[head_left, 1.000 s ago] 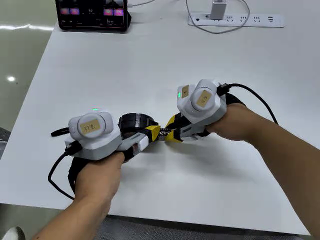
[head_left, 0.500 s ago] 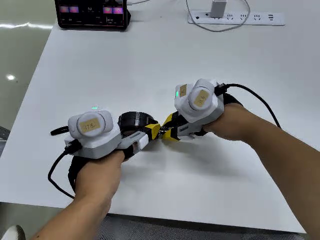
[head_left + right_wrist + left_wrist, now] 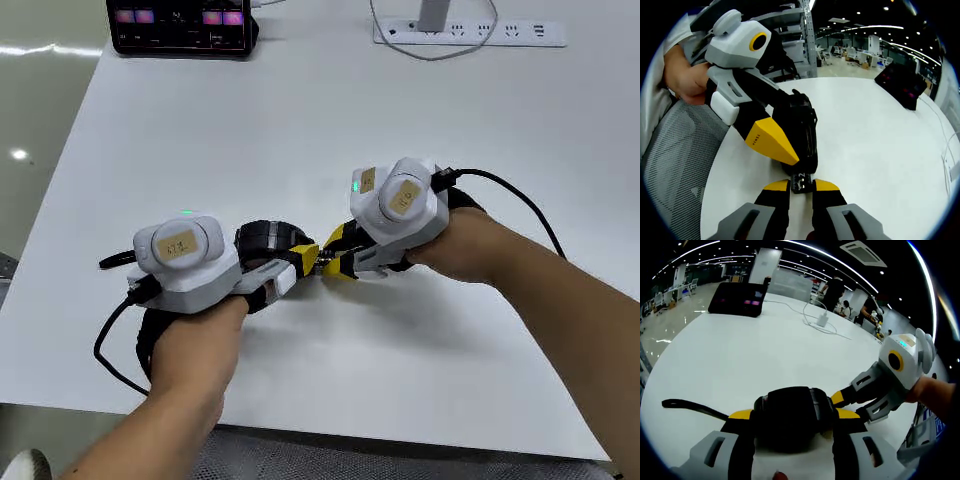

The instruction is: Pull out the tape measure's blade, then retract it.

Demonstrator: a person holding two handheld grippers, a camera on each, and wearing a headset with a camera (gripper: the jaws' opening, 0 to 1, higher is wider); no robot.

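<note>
Near the front edge of the white table [image 3: 200, 130]: a black, round-cased tape measure [image 3: 270, 240], gripped from both sides by the left tool [image 3: 795, 415]. Yellow-tipped jaws pressed against opposite flanks of the case, which fills the gap between them. Left hand [image 3: 195, 345] wrapped around that tool's handle from below, white housing on top. A black cable [image 3: 100, 345] loops off behind it toward the table edge.

Facing it tip to tip from the other side: the right tool [image 3: 801, 188], held in the right hand [image 3: 465, 245], forearm reaching in from the lower right of the head view. Jaws drawn nearly together, pinching the end of the blade [image 3: 801, 180] just outside the mouth of the case. Just a short stub of blade out, with faint printed marks on it. Looks like the hook end, though too small to be sure. Right tool's jaws sit just beside the left tool's nearer yellow tip, almost touching in the head view. A second black cable [image 3: 520, 205] arcs away from the right tool's housing over the wrist.

At the far side of the table, well apart from both tools: a dark tablet [image 3: 180, 25] with a lit screen at the left corner, and a white power strip [image 3: 470, 35] to its right. Bare white surface between them and the tape measure.
</note>
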